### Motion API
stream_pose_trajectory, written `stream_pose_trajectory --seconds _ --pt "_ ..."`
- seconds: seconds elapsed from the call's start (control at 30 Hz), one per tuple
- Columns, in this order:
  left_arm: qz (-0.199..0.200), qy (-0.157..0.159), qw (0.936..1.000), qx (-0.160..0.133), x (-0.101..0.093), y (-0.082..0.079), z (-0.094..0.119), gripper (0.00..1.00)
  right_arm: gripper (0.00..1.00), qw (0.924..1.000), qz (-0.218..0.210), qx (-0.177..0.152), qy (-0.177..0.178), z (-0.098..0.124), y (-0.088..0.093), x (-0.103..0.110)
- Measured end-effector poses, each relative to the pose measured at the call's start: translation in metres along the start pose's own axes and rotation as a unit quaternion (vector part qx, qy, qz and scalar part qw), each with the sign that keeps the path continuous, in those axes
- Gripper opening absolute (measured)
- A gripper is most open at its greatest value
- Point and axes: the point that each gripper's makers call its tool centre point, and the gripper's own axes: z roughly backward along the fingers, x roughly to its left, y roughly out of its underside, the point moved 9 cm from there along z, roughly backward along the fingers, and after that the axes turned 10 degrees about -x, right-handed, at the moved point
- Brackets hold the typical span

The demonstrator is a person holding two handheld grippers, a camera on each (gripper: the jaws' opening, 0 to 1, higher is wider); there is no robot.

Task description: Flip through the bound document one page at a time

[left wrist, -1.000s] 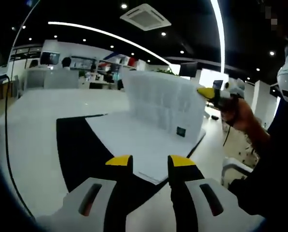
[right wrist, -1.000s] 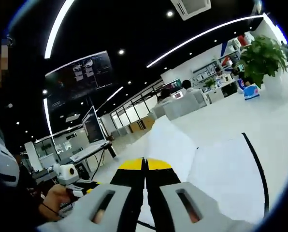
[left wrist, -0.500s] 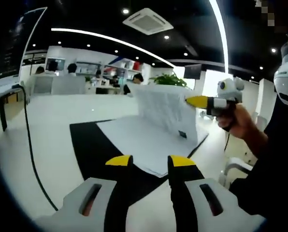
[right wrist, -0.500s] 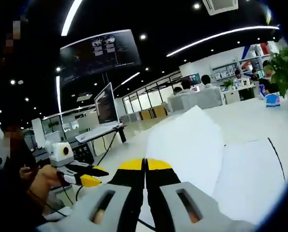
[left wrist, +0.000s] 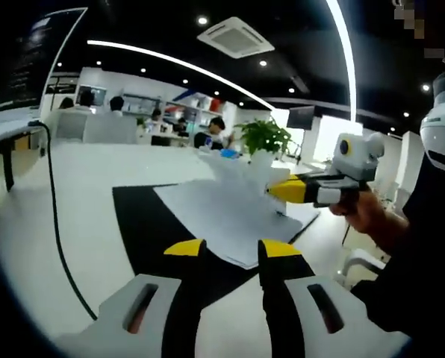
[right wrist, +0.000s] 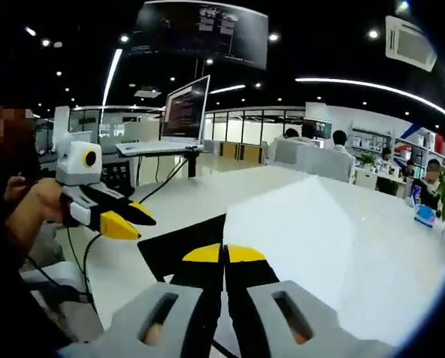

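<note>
Open white bound document (left wrist: 222, 216), page (right wrist: 312, 231) lifted.

Count: 1 bound document (left wrist: 222, 216), 1 black mat (left wrist: 144, 231), 2 grippers (left wrist: 224, 250) (right wrist: 224, 253), 1 potted plant (left wrist: 263, 142), 1 laptop (right wrist: 179, 115).

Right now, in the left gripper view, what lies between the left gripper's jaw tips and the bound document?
In the left gripper view, the black mat fills the stretch between the left gripper and the bound document; nothing else lies there.

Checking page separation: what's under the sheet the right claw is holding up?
The right claw is shut on the lifted page. The open document lies flat on the black mat, on the white table. The lifted page hides what lies directly beneath it.
</note>
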Motion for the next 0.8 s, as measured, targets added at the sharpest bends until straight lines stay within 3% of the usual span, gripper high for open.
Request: stream_pose_trajectory --seconds 0.23,0.33,0.8 --pt "0.005 0.006 1.0000 0.001 0.001 0.002 -0.002 0.30 0.02 0.9989 -0.018 0.039 -0.018 -0.010 0.019 0.006" --pt "0.005 0.005 1.0000 0.002 0.002 0.002 -0.003 0.30 0.02 0.9948 -0.068 0.071 -0.029 -0.014 0.032 0.006" --pt "0.014 0.017 0.9997 0.011 0.001 0.007 -0.008 0.30 0.02 0.9902 -0.087 0.105 -0.030 -0.017 0.052 0.008"
